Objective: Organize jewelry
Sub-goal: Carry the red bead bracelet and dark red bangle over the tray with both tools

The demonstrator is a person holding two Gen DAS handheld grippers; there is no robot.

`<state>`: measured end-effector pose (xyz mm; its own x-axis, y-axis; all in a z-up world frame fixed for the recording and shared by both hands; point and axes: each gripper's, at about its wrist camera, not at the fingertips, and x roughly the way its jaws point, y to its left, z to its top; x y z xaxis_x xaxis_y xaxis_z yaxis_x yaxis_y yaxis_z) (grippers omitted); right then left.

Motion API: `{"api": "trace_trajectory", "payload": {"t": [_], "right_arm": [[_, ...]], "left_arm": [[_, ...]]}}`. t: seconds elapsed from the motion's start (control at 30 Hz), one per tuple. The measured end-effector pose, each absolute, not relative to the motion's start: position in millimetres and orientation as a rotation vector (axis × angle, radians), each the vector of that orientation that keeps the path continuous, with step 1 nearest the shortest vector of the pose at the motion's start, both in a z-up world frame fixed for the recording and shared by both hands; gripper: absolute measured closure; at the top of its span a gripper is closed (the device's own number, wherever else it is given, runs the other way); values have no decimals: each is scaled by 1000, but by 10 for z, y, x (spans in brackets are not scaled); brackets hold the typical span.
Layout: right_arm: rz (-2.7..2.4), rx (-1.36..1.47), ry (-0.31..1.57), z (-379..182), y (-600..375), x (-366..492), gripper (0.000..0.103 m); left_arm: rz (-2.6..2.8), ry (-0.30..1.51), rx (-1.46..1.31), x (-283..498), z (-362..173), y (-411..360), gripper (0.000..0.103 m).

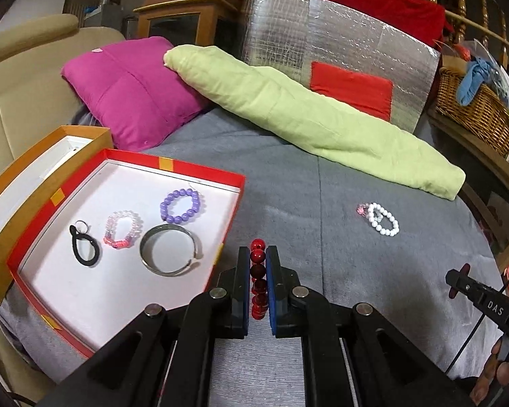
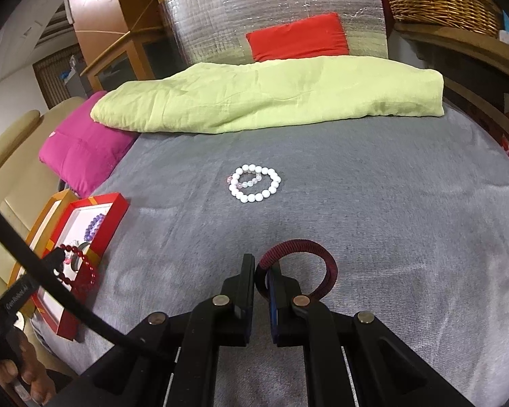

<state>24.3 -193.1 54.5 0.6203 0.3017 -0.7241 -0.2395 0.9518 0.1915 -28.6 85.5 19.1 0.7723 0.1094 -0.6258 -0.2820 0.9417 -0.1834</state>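
My left gripper (image 1: pixel 258 254) is shut on a red bead bracelet (image 1: pixel 258 271), held just right of the red box (image 1: pixel 193 169); the bracelet also shows in the right wrist view (image 2: pixel 81 271). In the box lie a purple bead bracelet (image 1: pixel 181 206), a pink-clear bracelet (image 1: pixel 123 230), a silver bangle (image 1: pixel 169 252) and a black loop (image 1: pixel 85 252). My right gripper (image 2: pixel 261 264) is shut on a maroon hair band (image 2: pixel 298 271) that rests on the grey cover. A white bead bracelet (image 2: pixel 255 183) with a small clear one lies further ahead; it also shows in the left wrist view (image 1: pixel 383 218).
A green folded cloth (image 2: pixel 264 95) and a magenta cushion (image 1: pixel 132 91) lie at the far side of the grey cover (image 2: pixel 356 203). A silver foil bag (image 1: pixel 339 47) stands behind. A wicker basket (image 1: pixel 475 108) sits on the right. An orange box lid (image 1: pixel 23 169) lies under the red box.
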Motion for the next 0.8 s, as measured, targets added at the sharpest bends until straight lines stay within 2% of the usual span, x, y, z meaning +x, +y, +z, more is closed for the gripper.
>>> {"api": "trace_trajectory", "payload": {"t": [0.23,0.5,0.8], "right_arm": [[413,29,863,625,-1548,140,95],[619,-27,833,890,-574,171,95],[751,-130,891,720,484,450,95]], "left_arm": [[284,676,-382,-243,186,1288,94],[422,686,-432,57,204,1853,94],[539,691,-553,-40,0,2417,94]]}}
